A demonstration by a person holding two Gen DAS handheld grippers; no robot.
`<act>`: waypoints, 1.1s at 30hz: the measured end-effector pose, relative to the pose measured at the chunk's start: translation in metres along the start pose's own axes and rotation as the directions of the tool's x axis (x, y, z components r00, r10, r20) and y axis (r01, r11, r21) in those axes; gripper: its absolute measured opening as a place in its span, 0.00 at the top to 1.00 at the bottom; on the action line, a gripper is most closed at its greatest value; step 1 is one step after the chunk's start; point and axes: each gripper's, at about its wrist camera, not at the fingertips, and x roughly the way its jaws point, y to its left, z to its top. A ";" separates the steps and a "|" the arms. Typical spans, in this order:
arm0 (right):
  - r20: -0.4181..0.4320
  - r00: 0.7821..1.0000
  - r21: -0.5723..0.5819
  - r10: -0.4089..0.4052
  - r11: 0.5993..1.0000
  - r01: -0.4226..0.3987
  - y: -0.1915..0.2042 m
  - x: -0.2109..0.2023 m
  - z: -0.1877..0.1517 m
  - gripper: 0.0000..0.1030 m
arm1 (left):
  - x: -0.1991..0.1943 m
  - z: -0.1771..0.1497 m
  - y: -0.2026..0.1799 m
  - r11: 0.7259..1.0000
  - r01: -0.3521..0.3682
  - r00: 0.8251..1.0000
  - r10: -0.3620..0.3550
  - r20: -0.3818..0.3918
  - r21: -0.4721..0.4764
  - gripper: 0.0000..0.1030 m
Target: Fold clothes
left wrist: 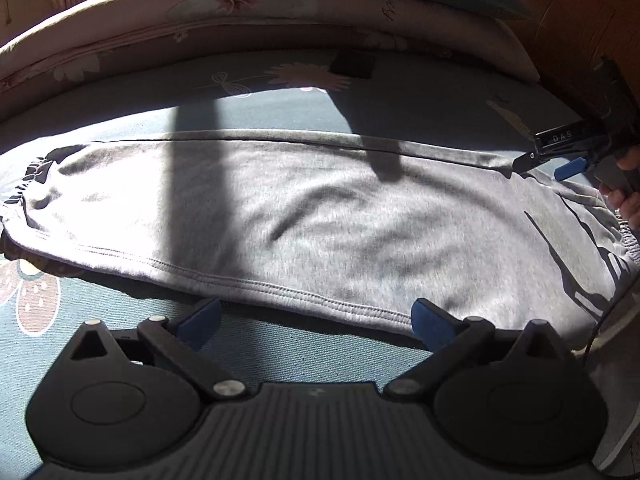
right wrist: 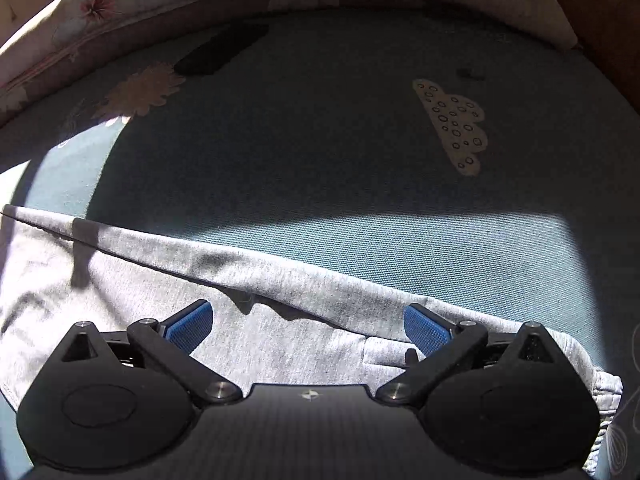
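Grey garment spread flat on a teal printed bedsheet, stitched hem at the near edge, elastic cuff at far left. Left gripper just beside that hem, jaws released, nothing between the blue pads. Right gripper over the garment's right end, jaws spread wide, empty. Only in the left view: a hand. Only in the right view: cloud print. Dark flat object far back, unidentifiable.
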 end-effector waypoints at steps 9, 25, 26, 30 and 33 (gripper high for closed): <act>0.016 0.997 0.005 -0.073 0.997 0.073 -0.001 0.036 0.005 0.00 | -0.008 -0.016 -0.001 0.998 -0.011 1.000 0.013 -0.025 0.055 0.02; -0.066 0.994 0.021 -0.088 0.996 0.089 -0.033 0.011 -0.051 0.00 | -0.011 -0.029 -0.010 0.996 -0.005 0.999 0.009 -0.047 0.086 0.02; -0.053 0.995 0.028 -0.084 0.996 0.086 -0.035 0.012 -0.049 0.00 | -0.012 -0.030 -0.011 0.996 -0.004 0.999 0.008 -0.048 0.091 0.02; -0.056 0.995 0.033 -0.086 0.996 0.088 -0.036 -0.004 -0.042 0.00 | -0.013 -0.025 -0.018 0.995 0.006 0.999 -0.001 -0.050 0.099 0.02; -0.048 0.995 0.019 -0.084 0.996 0.085 -0.038 -0.028 -0.050 0.00 | -0.013 -0.021 -0.024 0.995 0.023 0.999 -0.019 -0.045 0.094 0.02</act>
